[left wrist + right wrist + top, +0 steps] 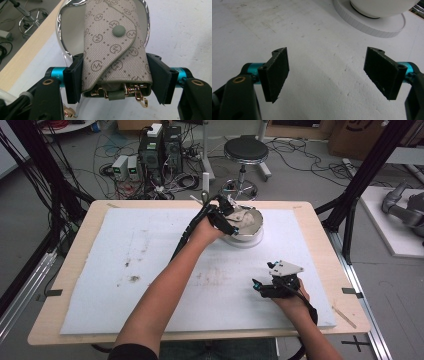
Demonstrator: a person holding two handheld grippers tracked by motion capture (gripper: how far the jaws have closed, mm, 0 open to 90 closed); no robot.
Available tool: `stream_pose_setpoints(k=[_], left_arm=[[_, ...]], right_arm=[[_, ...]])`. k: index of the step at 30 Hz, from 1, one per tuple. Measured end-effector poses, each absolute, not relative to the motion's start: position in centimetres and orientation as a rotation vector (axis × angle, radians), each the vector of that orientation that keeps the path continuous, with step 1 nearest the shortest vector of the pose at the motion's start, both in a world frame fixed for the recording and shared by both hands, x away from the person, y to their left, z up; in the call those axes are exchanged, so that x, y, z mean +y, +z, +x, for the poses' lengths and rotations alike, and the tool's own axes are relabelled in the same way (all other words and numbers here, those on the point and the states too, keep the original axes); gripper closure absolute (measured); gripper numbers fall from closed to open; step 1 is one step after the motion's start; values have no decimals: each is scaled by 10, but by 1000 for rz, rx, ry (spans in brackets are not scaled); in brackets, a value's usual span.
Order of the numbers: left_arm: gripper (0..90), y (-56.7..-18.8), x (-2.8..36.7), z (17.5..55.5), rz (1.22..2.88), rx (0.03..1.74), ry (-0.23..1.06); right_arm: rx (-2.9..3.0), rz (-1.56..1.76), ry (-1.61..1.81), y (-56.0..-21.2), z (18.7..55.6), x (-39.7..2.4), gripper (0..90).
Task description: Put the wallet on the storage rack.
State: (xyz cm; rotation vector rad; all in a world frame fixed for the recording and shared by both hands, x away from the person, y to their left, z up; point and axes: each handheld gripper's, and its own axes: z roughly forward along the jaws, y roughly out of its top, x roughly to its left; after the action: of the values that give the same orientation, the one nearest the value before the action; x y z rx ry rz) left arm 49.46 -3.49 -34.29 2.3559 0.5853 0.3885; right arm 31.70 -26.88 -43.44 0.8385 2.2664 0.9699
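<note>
Left gripper (113, 82) clamped on grey key pouch (115, 47), both pads pressing its sides; pouch centre of left gripper view, held above shiny metal bowl (60, 37) at top of frame. Pouch fabric printed with repeating circled "M" monogram in dotted diamond grid; round grey snap on flap; gold key hooks hang from lower edge. In high view, bowl (257, 220) upper centre on white round base (250, 241). Right gripper (325, 72) lower right of high view, jaws wide apart, nothing between, over white mat (312, 50).

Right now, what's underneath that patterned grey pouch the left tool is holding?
The key pouch, clamped in the left tool, hangs over a shiny metal bowl on the white mat. A pale inner wall shows; the bowl's bottom is covered by the pouch.
</note>
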Motion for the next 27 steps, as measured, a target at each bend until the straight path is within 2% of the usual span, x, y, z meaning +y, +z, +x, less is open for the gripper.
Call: stream_pose_setpoints(k=[27], left_arm=[[348, -358, -65, 510, 2394, 599, 409]], right_arm=[[2276, 848, 972, -436, 318, -269, 209]])
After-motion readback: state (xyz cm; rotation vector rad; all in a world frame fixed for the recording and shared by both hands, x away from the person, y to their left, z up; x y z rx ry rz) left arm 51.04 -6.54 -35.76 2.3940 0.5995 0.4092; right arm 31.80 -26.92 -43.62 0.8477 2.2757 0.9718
